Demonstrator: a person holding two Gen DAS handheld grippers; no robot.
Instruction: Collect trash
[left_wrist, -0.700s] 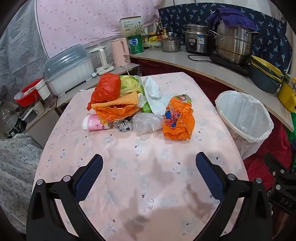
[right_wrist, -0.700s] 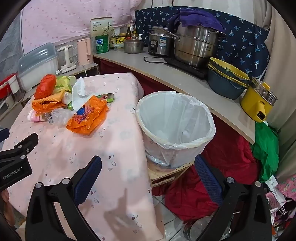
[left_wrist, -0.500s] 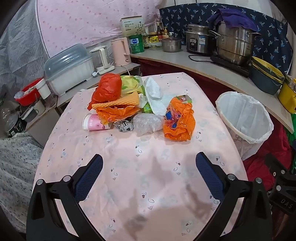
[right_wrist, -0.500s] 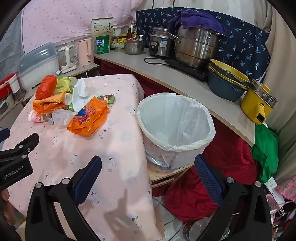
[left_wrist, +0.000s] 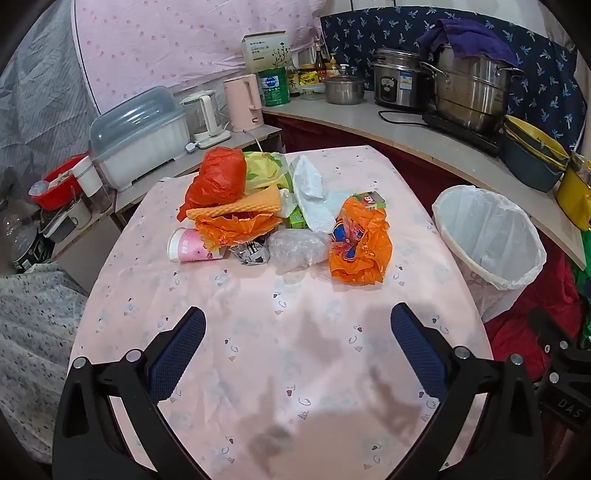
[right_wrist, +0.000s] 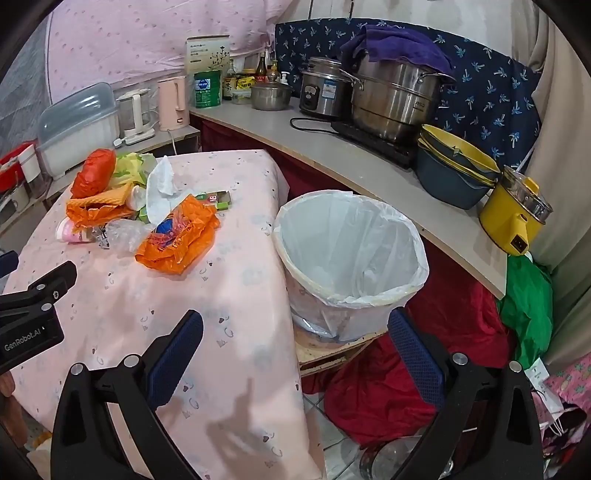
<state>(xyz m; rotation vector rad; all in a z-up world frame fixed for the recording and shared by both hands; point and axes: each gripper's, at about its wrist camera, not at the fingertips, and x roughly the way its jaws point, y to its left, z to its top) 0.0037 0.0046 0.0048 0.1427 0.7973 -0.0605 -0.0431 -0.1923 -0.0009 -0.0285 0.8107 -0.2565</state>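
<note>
Each handheld tool is a matte black plastic frame that forks into two angular arms, studded with round silver screw heads. The left gripper (left_wrist: 297, 325) and right gripper (right_wrist: 295, 326) both carry fingers faced with dark blue mesh-textured pads (left_wrist: 177, 354). In the right wrist view the left tool's black housing bears white "GenRobot.AI" lettering.

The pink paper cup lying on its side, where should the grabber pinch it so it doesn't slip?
Probably across the middle of the pink paper cup, from above. It lies tipped over with its open mouth toward the left, so its round sides face up. The orange bag crowds its base end, so the free mouth half is easier to reach. Squeeze gently; paper crushes.
</note>
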